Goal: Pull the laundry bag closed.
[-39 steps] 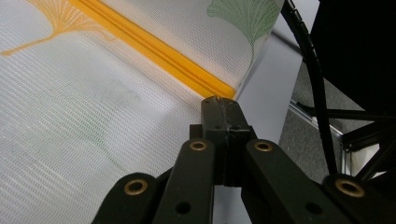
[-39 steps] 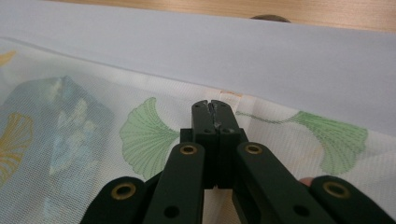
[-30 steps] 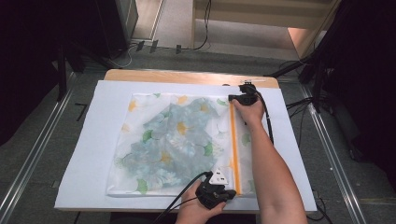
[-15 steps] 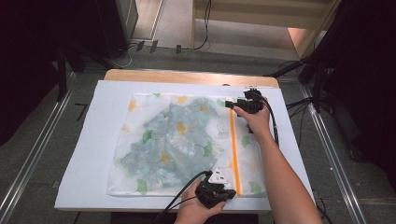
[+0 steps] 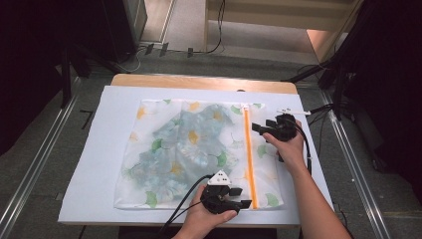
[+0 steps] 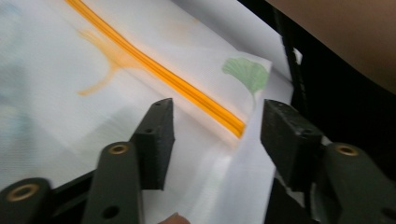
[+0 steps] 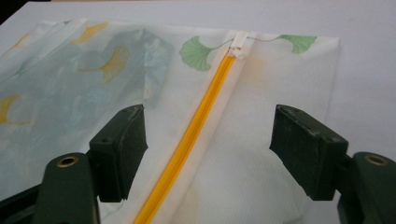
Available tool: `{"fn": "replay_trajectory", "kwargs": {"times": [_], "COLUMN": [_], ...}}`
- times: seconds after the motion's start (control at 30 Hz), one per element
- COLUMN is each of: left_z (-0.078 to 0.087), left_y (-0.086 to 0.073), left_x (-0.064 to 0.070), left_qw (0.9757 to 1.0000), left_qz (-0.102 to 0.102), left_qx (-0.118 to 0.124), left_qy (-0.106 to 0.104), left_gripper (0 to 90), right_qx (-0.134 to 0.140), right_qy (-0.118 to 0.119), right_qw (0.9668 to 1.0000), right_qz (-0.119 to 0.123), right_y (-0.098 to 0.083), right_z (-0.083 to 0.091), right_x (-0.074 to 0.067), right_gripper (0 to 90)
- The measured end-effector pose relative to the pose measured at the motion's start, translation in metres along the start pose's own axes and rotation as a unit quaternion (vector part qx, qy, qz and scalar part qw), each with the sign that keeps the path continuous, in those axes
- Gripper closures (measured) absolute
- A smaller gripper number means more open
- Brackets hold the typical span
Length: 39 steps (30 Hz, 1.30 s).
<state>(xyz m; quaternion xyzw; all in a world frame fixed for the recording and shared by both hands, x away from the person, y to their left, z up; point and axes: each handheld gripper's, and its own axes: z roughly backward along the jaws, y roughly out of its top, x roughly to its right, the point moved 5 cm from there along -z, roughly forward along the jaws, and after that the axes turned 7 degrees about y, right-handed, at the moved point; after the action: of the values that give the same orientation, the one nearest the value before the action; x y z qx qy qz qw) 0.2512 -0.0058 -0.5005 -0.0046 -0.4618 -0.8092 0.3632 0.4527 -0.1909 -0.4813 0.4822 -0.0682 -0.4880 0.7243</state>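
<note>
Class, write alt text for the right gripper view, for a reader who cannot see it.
Open black tongs straddle an orange zipper running up a white mesh laundry bag printed with green and yellow ginkgo leaves. The bag lies flat on a white table cover, with bluish folded fabric showing through its left side.

Both grippers' fingers (image 6: pixel 156 140) apart, empty

Bare white mat (image 5: pixel 99 164) around mesh bag (image 5: pixel 189 149)

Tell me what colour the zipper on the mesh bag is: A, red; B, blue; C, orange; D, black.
C: the zipper running down the leaf-printed mesh bag is orange, seen between the open jaws in both gripper views.
</note>
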Motion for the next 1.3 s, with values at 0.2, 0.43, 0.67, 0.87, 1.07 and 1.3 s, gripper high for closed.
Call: {"fn": "replay_trajectory", "kwargs": {"times": [0.2, 0.43, 0.67, 0.87, 1.07, 1.3], "left_z": [0.029, 0.071, 0.109, 0.144, 0.167, 0.195], "left_y": [0.007, 0.001, -0.005, -0.010, -0.019, -0.026], "left_x": [-0.023, -0.069, -0.108, -0.132, -0.151, -0.161], "left_qw": [0.9976, 0.9936, 0.9879, 0.9809, 0.9738, 0.9698], "left_qz": [-0.026, -0.022, -0.006, -0.003, -0.004, 0.001], "left_qx": [0.034, 0.065, 0.076, 0.098, 0.099, 0.110], "left_qy": [0.054, 0.090, 0.135, 0.168, 0.204, 0.218], "left_gripper": [14.4, 8.1, 8.2, 8.5, 8.4, 8.4], "right_qx": [0.004, 0.009, 0.019, 0.018, 0.014, 0.014], "right_qy": [0.006, 0.017, 0.030, 0.030, 0.024, 0.021], "right_qw": [0.9999, 0.9993, 0.9990, 0.9992, 0.9994, 0.9993], "right_qz": [0.015, 0.031, 0.027, 0.019, 0.022, 0.026], "right_y": [-0.019, -0.041, -0.067, -0.087, -0.105, -0.117], "right_z": [0.022, 0.047, 0.068, 0.087, 0.105, 0.125], "right_x": [-0.012, -0.029, -0.042, -0.045, -0.048, -0.048], "right_gripper": [25.3, 21.9, 19.5, 18.9, 18.3, 18.3]}}
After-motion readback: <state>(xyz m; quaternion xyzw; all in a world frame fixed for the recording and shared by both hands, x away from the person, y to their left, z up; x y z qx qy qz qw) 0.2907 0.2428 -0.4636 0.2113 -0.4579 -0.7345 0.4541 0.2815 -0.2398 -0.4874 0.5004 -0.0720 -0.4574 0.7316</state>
